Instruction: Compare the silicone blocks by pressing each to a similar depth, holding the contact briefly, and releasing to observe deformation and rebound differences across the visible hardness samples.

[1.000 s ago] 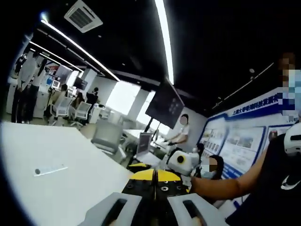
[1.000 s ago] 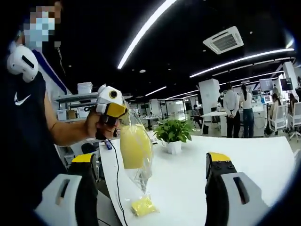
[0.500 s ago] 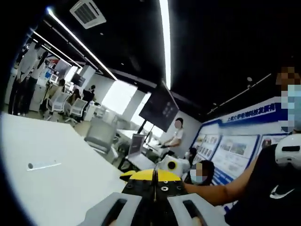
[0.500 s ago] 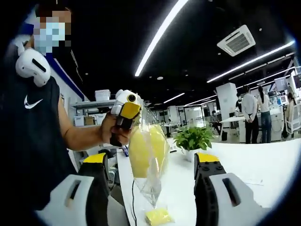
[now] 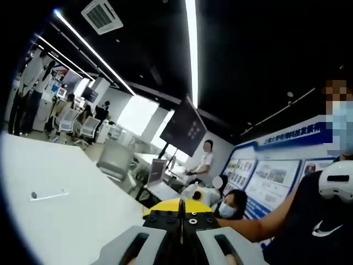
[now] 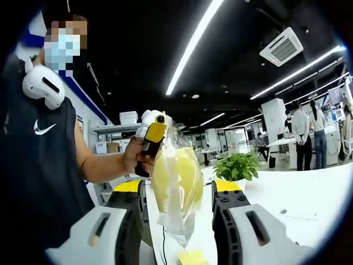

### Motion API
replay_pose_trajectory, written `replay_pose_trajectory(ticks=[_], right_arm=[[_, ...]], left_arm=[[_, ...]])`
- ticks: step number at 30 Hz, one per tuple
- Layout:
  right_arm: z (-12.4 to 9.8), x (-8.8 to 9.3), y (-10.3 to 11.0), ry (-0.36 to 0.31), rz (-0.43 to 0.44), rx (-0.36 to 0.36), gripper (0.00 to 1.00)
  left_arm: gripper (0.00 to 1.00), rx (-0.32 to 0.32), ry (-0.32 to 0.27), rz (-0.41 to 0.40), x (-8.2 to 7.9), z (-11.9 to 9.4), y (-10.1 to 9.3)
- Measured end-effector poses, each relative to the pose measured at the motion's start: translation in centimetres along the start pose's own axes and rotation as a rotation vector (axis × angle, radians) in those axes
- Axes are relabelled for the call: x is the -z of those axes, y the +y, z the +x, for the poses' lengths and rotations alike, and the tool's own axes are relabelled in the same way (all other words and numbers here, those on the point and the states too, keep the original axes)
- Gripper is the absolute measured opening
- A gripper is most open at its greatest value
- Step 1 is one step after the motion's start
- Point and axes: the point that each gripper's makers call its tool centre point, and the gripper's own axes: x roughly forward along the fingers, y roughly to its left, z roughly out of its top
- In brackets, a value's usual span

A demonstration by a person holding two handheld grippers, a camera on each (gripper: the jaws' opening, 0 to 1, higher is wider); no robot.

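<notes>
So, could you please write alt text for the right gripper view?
The left gripper holds up a clear bag of yellow silicone blocks by its top, hanging between the open jaws of the right gripper. Behind lie a white table and a potted plant.

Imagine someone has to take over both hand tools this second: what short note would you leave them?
Left gripper: shut on the clear bag, holding it up by its top above the white table.
Right gripper: open, a finger on each side of the hanging bag, not squeezing.
Things: yellow blocks inside the bag; one more yellow block on the table below.
Done: no pressing visible.
Left: press, hold and release each block.
</notes>
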Motion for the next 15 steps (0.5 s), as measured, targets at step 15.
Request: replay_pose_trajectory(ticks=[15], right_arm=[[0.38,0.28,0.89,-0.002,-0.004,-0.003,0.28]], left_arm=[[0.00,0.004,0.004,-0.015,0.66,-0.18,-0.44]])
